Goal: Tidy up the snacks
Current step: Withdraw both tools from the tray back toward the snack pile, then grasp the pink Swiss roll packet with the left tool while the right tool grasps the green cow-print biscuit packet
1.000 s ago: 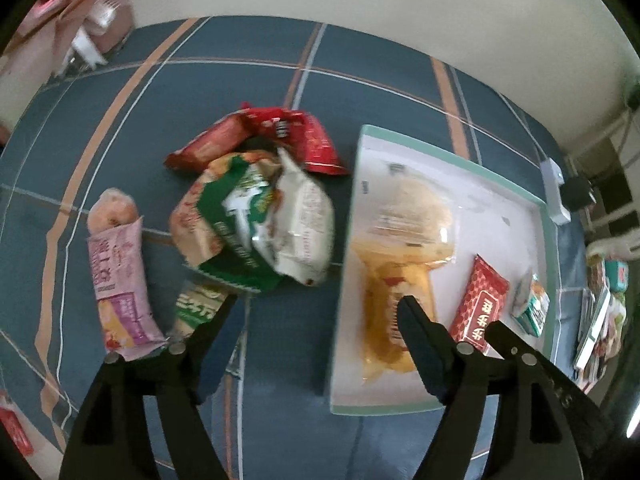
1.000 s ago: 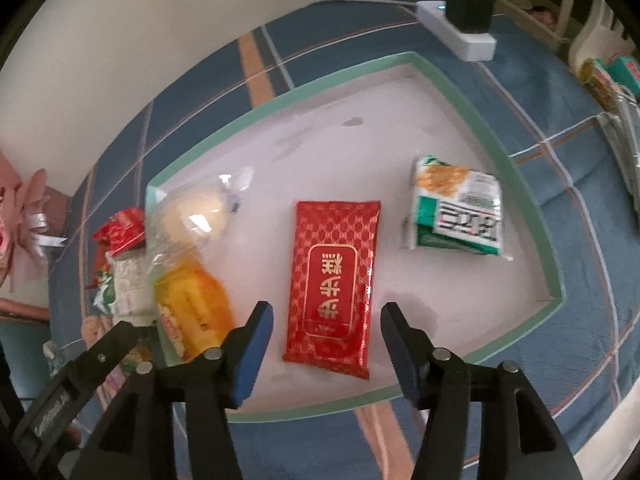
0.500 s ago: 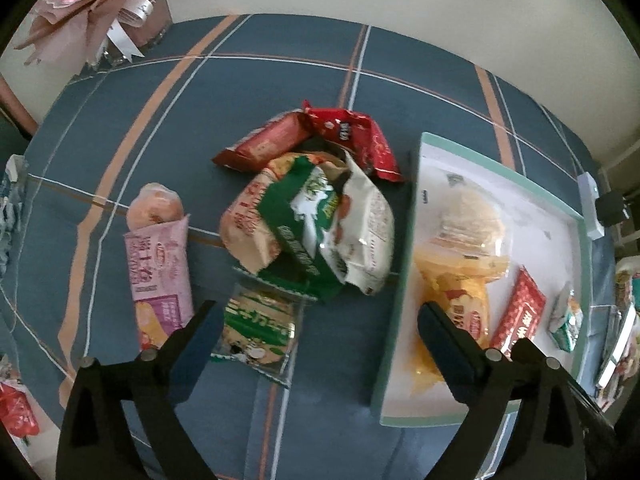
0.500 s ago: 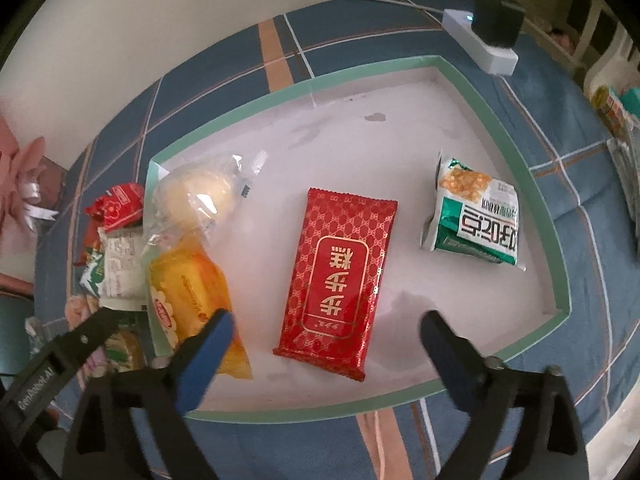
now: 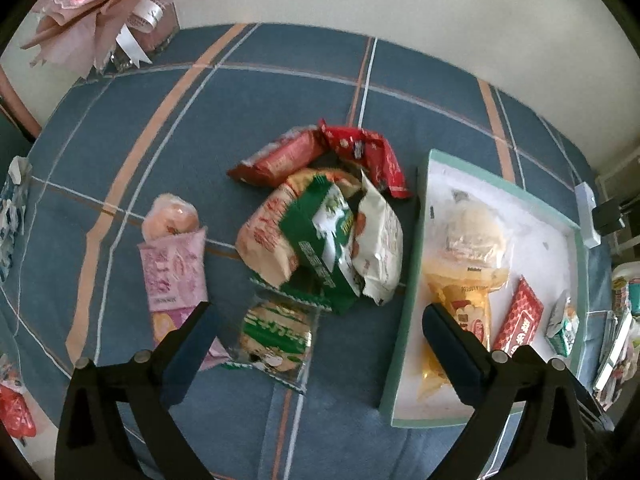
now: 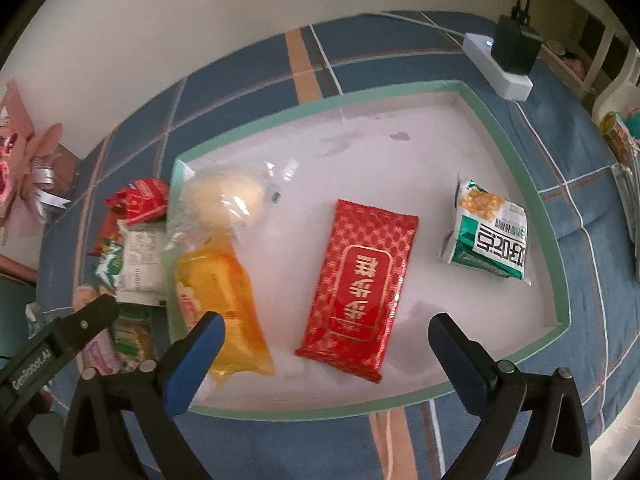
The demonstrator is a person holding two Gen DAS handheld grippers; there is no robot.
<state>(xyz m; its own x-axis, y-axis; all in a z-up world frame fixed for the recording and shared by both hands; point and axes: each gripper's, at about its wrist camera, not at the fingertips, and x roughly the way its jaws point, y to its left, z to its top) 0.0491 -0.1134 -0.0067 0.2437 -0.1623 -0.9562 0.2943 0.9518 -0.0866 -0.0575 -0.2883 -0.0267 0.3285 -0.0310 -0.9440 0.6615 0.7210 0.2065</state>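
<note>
Left wrist view shows the loose snack pile [image 5: 320,232] on the blue plaid bench [image 5: 240,92], mostly cut off in the right view. Tray [image 6: 560,264] holds a yellow bun pack [image 6: 224,292], red pouch [image 6: 360,288] and green packet [image 6: 492,236]. Left tongs [image 5: 316,332] and right tongs [image 6: 326,340] are opening wide, gripping nothing.

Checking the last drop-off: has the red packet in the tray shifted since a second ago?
No. The red packet lies between the yellow bag and green packet, as before.
</note>
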